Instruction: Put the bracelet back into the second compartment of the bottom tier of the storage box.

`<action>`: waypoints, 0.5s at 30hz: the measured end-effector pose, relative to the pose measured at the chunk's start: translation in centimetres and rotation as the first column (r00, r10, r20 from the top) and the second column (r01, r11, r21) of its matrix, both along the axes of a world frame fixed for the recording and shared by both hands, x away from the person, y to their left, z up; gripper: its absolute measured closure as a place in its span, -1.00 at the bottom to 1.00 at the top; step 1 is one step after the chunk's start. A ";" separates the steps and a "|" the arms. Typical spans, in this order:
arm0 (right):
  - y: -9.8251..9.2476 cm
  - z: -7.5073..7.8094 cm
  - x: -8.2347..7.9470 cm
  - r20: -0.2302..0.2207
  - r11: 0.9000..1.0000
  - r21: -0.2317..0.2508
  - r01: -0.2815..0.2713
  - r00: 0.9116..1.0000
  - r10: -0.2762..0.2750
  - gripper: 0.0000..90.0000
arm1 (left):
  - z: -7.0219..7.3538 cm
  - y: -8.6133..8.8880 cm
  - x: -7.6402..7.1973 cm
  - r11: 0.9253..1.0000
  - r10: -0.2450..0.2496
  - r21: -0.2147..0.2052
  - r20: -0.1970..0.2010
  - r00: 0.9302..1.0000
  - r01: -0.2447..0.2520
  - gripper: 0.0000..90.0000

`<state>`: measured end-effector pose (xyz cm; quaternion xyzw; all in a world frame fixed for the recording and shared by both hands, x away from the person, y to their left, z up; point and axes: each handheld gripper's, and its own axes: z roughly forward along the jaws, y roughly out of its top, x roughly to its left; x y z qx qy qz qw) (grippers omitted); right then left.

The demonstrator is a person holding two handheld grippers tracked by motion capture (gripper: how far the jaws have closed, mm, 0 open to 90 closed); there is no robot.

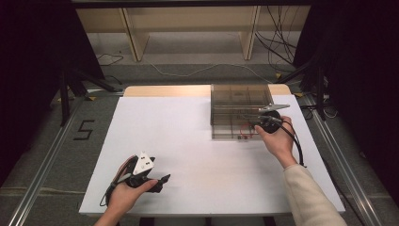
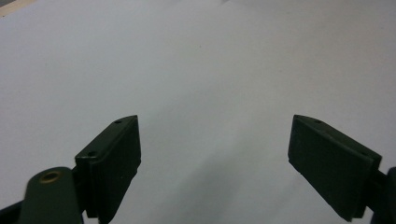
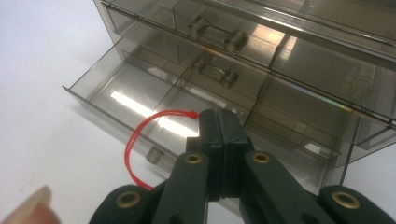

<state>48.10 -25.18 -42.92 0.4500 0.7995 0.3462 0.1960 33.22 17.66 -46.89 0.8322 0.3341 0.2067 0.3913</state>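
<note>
**Right tool pinching a red cord at an open drawer of a smoked-plastic cabinet**

The right tool (image 3: 218,122), seen in the right gripper view, has its two black jaws pressed fully together on one end of a thin red cord (image 3: 133,140). From a small knot at the jaw tips the cord arcs out to the left and curls back down under the tool, forming an open loop. It hangs over the front wall of a pulled-out drawer (image 3: 116,91), just beside the drawer's small clear knob (image 3: 154,155). The drawer belongs to a translucent grey-brown drawer cabinet (image 1: 240,110); its walls are glossy and see-through, with inner dividers and clear bar handles on the shut drawers above. In the high view the cabinet stands at the far right of the white table (image 1: 188,155), with the right tool (image 1: 248,125) at its near right corner.

The left tool (image 2: 215,154) rests in the person's hand near the front left of the table, well apart from the cabinet; its jaws stand wide with only bare table between them.
</note>
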 end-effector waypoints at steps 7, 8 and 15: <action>0.1 -0.2 0.3 -0.004 1.000 -0.001 0.004 1.000 -0.004 1.00 | 0.0 0.0 0.0 1.000 -0.001 -0.001 0.000 1.000 0.001 -0.62; 0.1 -0.2 0.3 -0.005 1.000 -0.001 0.006 1.000 -0.006 1.00 | 0.0 0.0 0.0 1.000 -0.001 -0.001 0.000 1.000 0.001 -0.62; 0.1 -0.5 0.8 -0.008 1.000 -0.006 0.011 1.000 -0.011 1.00 | 0.0 0.0 0.0 1.000 -0.002 0.000 0.000 1.000 0.002 -0.62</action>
